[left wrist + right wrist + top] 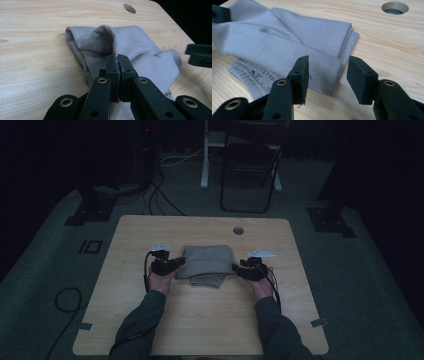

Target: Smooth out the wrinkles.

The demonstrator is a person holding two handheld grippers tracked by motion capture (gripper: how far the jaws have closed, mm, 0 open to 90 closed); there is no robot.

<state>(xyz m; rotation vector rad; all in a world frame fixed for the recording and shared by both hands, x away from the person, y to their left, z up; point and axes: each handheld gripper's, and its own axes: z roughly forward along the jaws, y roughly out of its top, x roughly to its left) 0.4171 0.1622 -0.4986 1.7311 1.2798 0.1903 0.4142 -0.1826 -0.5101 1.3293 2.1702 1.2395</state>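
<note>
While lying mid-table, folded grey garment [207, 262] pinched at 9 o'clock edge by left gripper [117, 58], jaws clamped on a raised fold; right gripper [327, 68] at 3 o'clock, jaws apart, straddling corner.

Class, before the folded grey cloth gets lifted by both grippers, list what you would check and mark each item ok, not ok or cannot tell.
1. Left hand-held gripper shut on the grey cloth: ok.
2. Right hand-held gripper gripping the cloth's end: not ok, jaws stand open around the folded corner.
3. Cloth folded, lying on the table: ok.
4. Ribbed hem tucked in: not ok, it sticks out underneath.
5. Left grip catches all layers: cannot tell.
</note>
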